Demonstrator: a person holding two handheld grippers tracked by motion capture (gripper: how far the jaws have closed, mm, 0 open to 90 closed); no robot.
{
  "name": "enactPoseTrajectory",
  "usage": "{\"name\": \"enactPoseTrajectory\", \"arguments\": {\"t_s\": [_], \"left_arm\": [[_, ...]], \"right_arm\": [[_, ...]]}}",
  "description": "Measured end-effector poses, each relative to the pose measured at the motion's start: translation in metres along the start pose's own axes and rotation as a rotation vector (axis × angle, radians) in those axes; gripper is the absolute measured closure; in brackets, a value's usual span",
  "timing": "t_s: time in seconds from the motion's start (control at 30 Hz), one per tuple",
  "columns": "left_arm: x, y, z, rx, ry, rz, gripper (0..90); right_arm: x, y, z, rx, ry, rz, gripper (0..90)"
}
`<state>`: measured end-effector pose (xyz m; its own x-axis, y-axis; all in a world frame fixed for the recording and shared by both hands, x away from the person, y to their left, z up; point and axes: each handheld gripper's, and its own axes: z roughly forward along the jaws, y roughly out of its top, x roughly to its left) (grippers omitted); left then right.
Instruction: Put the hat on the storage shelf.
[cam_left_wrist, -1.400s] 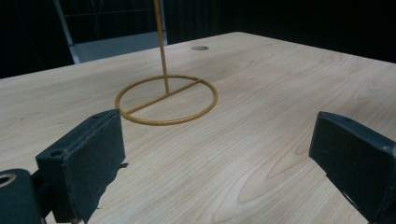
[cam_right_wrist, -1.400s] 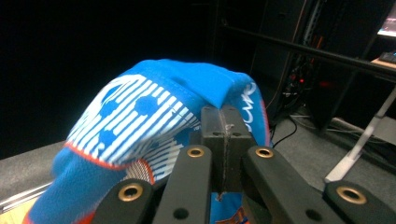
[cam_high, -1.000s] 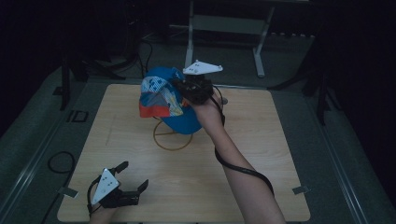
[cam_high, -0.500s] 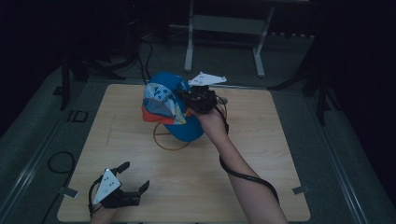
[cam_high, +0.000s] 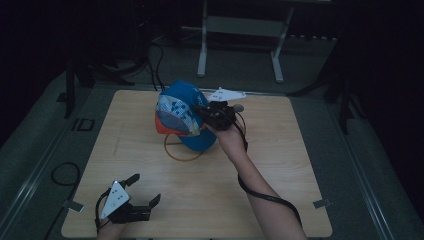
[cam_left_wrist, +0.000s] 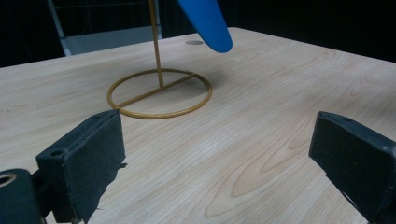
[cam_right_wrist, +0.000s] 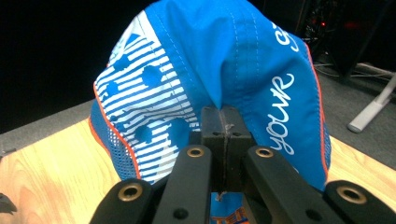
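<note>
A blue cap (cam_high: 182, 117) with a striped white panel and orange trim hangs over the wooden table (cam_high: 280, 165), above a gold wire stand (cam_high: 181, 148) with a ring base. My right gripper (cam_high: 202, 111) is shut on the cap's fabric; in the right gripper view the jaws pinch a fold of the cap (cam_right_wrist: 243, 60) at my right gripper (cam_right_wrist: 223, 116). The left gripper (cam_high: 145, 189) rests open near the table's front left corner. In the left gripper view my left gripper (cam_left_wrist: 219, 154) faces the stand (cam_left_wrist: 159, 93), and the cap's blue brim (cam_left_wrist: 208, 23) hangs above it.
A metal frame (cam_high: 240, 35) stands on the floor beyond the table's far edge. Cables (cam_high: 60, 172) lie on the floor at the left. Bare tabletop lies between the two grippers and to the right.
The right gripper has come down and slightly toward the near side with the cap, which now sits lower over the stand. The left gripper has stayed where it was.
</note>
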<state>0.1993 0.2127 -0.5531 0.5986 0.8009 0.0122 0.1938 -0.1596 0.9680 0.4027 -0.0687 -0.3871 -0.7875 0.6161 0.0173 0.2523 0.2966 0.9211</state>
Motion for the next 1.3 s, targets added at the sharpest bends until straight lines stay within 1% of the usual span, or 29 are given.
{"name": "enactPoseTrajectory", "arguments": {"t_s": [0.2,0.33,0.47,0.57,0.67,0.73,0.87,0.97,1.0,1.1,1.23,1.3], "left_arm": [[0.0,0.0,0.001,0.0,-0.001,-0.007,3.8],[0.0,-0.001,0.001,0.001,-0.002,-0.008,3.8],[0.001,-0.001,0.001,0.003,-0.001,-0.008,3.8],[0.001,-0.001,0.001,0.004,-0.003,-0.006,3.8],[0.0,-0.001,0.001,0.003,-0.003,-0.005,3.8],[0.0,-0.001,0.001,0.0,-0.006,-0.008,3.9],[0.001,-0.001,0.001,0.003,-0.005,-0.009,3.9],[0.0,-0.001,0.002,0.005,-0.005,-0.006,3.9],[0.0,-0.001,0.002,0.005,-0.004,-0.008,3.9],[0.0,-0.001,0.002,0.006,-0.005,-0.008,3.9],[-0.001,-0.001,0.003,0.008,-0.004,-0.01,3.9],[-0.001,-0.002,0.003,0.008,-0.007,-0.011,3.9]], "right_arm": [[-0.004,-0.008,0.002,0.007,-0.006,0.023,89.8],[-0.005,-0.011,0.003,0.009,-0.001,0.031,87.9],[-0.007,-0.016,0.004,0.015,0.002,0.036,82.4],[-0.007,-0.017,0.005,0.017,0.007,0.036,81.9],[-0.007,-0.018,0.004,0.015,0.011,0.034,77.4],[-0.007,-0.018,0.003,0.013,0.009,0.033,76.0],[-0.007,-0.019,-0.003,0.007,0.007,0.026,67.0],[-0.007,-0.021,-0.008,0.004,0.009,0.022,56.0],[-0.008,-0.022,-0.009,0.001,0.003,0.023,52.5],[-0.01,-0.024,-0.015,-0.005,0.006,0.031,41.8],[-0.013,-0.029,-0.021,0.005,0.037,0.031,29.1],[-0.014,-0.032,-0.025,-0.003,0.048,0.031,25.6]]}}
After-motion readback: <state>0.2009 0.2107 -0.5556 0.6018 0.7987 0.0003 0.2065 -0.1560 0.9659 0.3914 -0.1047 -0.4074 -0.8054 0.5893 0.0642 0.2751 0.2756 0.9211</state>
